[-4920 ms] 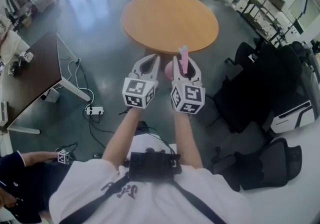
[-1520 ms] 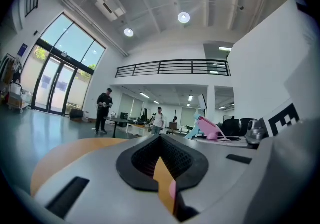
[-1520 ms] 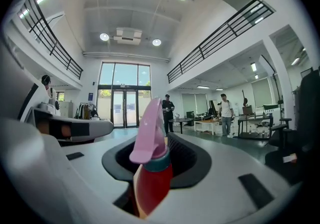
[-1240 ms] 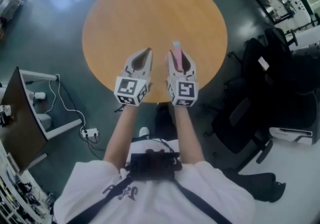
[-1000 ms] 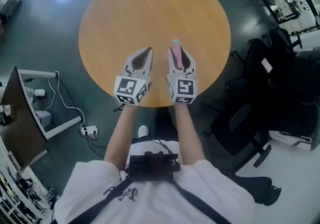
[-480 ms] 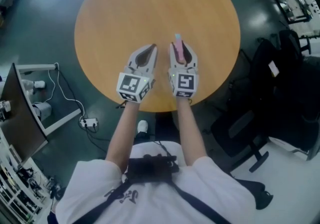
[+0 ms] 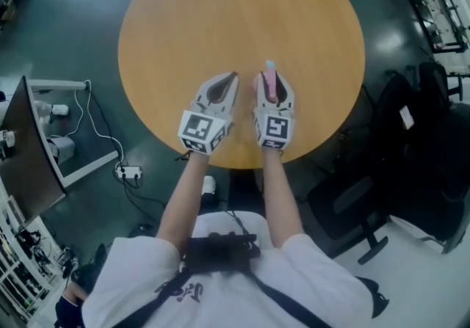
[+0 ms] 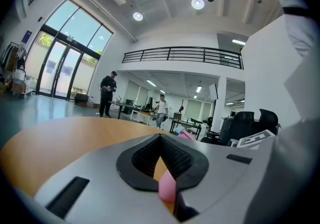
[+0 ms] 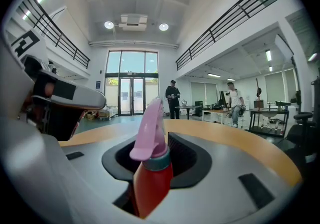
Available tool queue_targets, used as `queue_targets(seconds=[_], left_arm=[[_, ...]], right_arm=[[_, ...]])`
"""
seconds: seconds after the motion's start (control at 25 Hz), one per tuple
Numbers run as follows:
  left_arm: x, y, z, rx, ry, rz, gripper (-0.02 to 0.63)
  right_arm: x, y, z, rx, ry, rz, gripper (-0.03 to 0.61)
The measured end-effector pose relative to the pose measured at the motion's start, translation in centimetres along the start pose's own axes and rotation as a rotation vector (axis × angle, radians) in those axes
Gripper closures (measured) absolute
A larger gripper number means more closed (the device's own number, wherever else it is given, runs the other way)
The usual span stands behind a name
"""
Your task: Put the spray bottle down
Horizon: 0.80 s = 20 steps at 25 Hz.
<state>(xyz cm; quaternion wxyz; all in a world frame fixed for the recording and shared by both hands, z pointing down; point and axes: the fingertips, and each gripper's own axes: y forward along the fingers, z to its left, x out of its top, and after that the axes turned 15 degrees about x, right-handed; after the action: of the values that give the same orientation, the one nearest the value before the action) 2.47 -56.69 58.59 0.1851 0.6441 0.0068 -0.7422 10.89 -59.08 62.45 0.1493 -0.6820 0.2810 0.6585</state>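
- here, the round wooden table lies under both grippers.
- left gripper: jaws together, nothing held.
- right gripper: jaws partly apart, clamped on the red body of the spray bottle.
- spray bottle: upright, pink head above the jaws, over the table's near part.

There is one round desk and one spray bottle. Two grippers show: the left gripper and the right gripper. Two people are behind, plus one power strip.
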Motion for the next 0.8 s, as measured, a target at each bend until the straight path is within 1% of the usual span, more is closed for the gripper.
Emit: queue_targets(seconds=[0.16, 0.28, 0.32, 0.36, 0.4, 0.64, 0.8], left_arm=[[-0.3, -0.5, 0.4, 0.008, -0.004, 0.002, 0.600], [-0.4, -1.0, 0.5, 0.002, -0.004, 0.004, 0.600], [-0.4, -1.2, 0.5, -0.002, -0.003, 0.003, 0.600], [-0.4, -1.4, 0.5, -0.006, -0.001, 0.001, 0.601], [-0.3, -1.6, 0.6, -0.009, 0.001, -0.002, 0.600], [1.0, -4.2, 0.5, -0.021, 0.019, -0.027, 0.600], [1.8, -6.6, -0.3, -0.018, 0.021, -0.033, 0.600]], right_arm=[[-0.5, -0.2, -0.3, -0.011, 0.011, -0.008, 0.423], [-0.4, -0.2, 0.0, 0.027, 0.025, -0.013, 0.415], [-0.5, -0.2, 0.1, 0.044, 0.026, -0.025, 0.374], [-0.5, -0.4, 0.1, 0.053, 0.027, -0.036, 0.318], [-0.4, -0.6, 0.2, 0.053, 0.028, -0.041, 0.301], [1.0, -3.7, 2.0, 0.009, 0.023, -0.050, 0.299], [2.6, -6.5, 3.9, 0.002, 0.023, -0.057, 0.299]])
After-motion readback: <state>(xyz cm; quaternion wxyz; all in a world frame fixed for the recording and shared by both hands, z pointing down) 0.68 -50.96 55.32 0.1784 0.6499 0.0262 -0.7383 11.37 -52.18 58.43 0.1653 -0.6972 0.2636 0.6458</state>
